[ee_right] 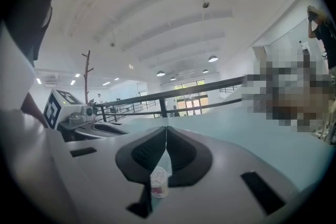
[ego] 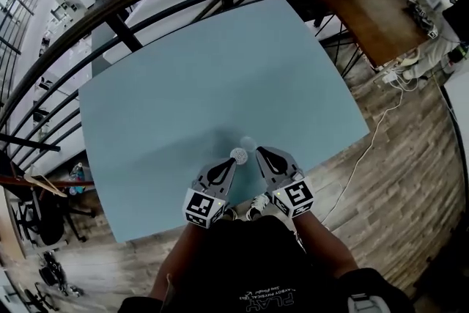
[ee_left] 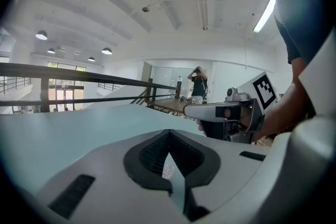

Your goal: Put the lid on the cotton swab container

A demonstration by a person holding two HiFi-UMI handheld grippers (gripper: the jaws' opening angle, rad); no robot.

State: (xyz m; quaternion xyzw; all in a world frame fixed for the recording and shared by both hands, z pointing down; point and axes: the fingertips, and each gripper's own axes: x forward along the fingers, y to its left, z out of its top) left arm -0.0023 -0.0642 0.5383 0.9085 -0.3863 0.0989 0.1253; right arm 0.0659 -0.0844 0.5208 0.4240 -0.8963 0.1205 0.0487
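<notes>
The word "PLAY" can be read in pale letters on the person's dark shirt [ego: 262, 302], seen upside down in the head view. A smaller line is printed just beside it, perhaps in script, but it is too small to be made out. Black-and-white square markers [ego: 204, 207] are carried on the left tongs [ego: 236, 157] and the right tongs [ego: 259, 152]; these are coded patterns, not lettering.

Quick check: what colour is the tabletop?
Pale blue; the tabletop shows best in the head view.
</notes>
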